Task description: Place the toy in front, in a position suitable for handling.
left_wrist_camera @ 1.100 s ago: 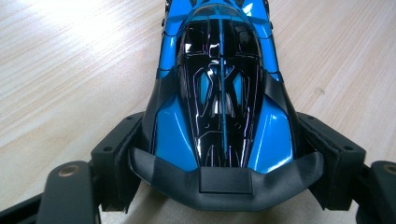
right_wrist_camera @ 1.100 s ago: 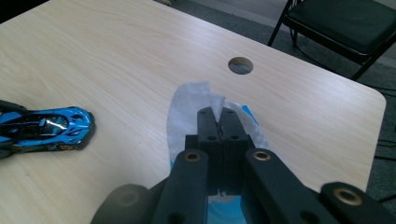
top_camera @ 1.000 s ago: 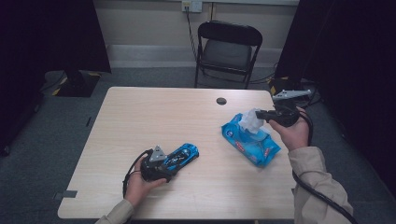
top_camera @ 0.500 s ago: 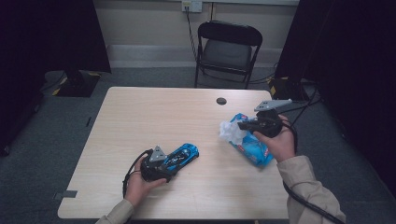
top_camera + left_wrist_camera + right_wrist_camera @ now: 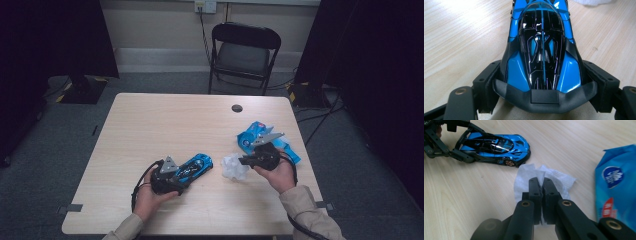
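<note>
A glossy blue and black toy car (image 5: 196,165) (image 5: 541,50) (image 5: 496,146) rests on the pale wooden table (image 5: 150,130). My left gripper (image 5: 172,176) (image 5: 544,86) is shut on its rear end, one jaw on each flank. A crumpled white wipe (image 5: 234,166) (image 5: 524,177) lies just right of the car's nose, pinched at its edge by my right gripper (image 5: 244,161) (image 5: 540,182). Its jaws have just eased apart a trace, with the wipe still between them. The blue wipe pack (image 5: 255,134) (image 5: 616,192) lies behind the right hand.
A small black round disc (image 5: 237,108) sits near the table's far edge. Behind the table stands a black folding chair (image 5: 243,50). Cables (image 5: 320,125) run over the floor to the right. Bare tabletop stretches across the left and middle.
My right hand has come down and leftward from above the pack, bringing the wipe onto the table beside the car's nose. The left hand and the car have stayed put.
</note>
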Demonstrator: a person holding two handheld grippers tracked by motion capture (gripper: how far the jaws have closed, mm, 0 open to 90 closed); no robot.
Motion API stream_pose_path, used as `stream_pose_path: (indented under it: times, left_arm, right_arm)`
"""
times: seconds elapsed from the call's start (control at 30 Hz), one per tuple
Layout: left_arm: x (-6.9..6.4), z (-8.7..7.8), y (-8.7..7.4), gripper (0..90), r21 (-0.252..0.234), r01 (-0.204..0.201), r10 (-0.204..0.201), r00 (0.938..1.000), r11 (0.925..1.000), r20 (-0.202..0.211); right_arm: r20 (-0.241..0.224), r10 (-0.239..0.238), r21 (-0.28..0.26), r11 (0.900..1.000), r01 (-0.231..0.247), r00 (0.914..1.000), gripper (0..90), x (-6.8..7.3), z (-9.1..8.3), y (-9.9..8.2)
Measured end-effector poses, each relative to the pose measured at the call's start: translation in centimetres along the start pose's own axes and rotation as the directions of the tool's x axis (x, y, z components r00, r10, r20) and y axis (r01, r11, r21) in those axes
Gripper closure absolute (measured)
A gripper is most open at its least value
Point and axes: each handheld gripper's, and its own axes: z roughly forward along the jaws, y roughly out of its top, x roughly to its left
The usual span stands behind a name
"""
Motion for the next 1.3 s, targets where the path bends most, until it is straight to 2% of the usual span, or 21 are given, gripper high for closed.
stream_pose_path:
  times: [0.07, 0.17, 0.4, 0.7, 0.8, 1.0, 1.1, 1.3]
  left_arm:
    - [0.0, 0.0, 0.0, 23.6, -0.001, 0.001, -0.001, 1.0, 1.0, 0.0]
    - [0.0, 0.0, 0.0, 23.6, 0.0, 0.001, -0.001, 1.0, 1.0, 0.0]
    - [0.0, 0.0, 0.0, 23.6, -0.001, 0.001, -0.001, 1.0, 1.0, 0.001]
    - [0.0, 0.0, 0.0, 23.6, 0.001, -0.002, 0.002, 1.0, 1.0, 0.0]
    - [0.0, 0.0, 0.0, 23.6, -0.001, 0.002, -0.002, 1.0, 1.0, 0.001]
    - [0.0, 0.0, 0.0, 23.6, 0.001, -0.002, 0.002, 1.0, 1.0, 0.0]
    - [0.0, 0.0, 0.0, 23.6, 0.0, -0.001, 0.001, 1.0, 1.0, 0.0]
    - [0.0, 0.0, 0.0, 23.6, 0.0, -0.001, 0.001, 1.0, 1.0, 0.001]
  right_arm:
    - [-0.003, 0.003, -0.003, 1.0, -0.003, 1.0, 86.4, 0.0, 0.3, -0.2]
    - [0.01, 0.02, -0.006, 0.9998, -0.02, 0.9998, 79.4, -0.1, 1.4, -1.0]
    - [0.027, 0.05, -0.023, 0.9985, -0.049, 0.9984, 70.4, -0.4, 2.6, -2.0]
    - [0.028, 0.051, 0.002, 0.9987, -0.051, 0.9983, 64.9, -0.1, 4.7, -2.8]
    - [0.034, 0.035, 0.013, 0.9993, -0.036, 0.9988, 63.3, 0.1, 5.4, -2.9]
    - [0.053, 0.017, 0.031, 0.9993, -0.019, 0.9985, 62.4, 0.2, 6.1, -3.0]
    - [0.054, 0.022, 0.024, 0.9994, -0.024, 0.9983, 63.7, 0.2, 6.3, -3.2]
    - [0.025, 0.066, -0.007, 0.9978, -0.066, 0.9975, 77.5, 0.2, 6.3, -3.7]
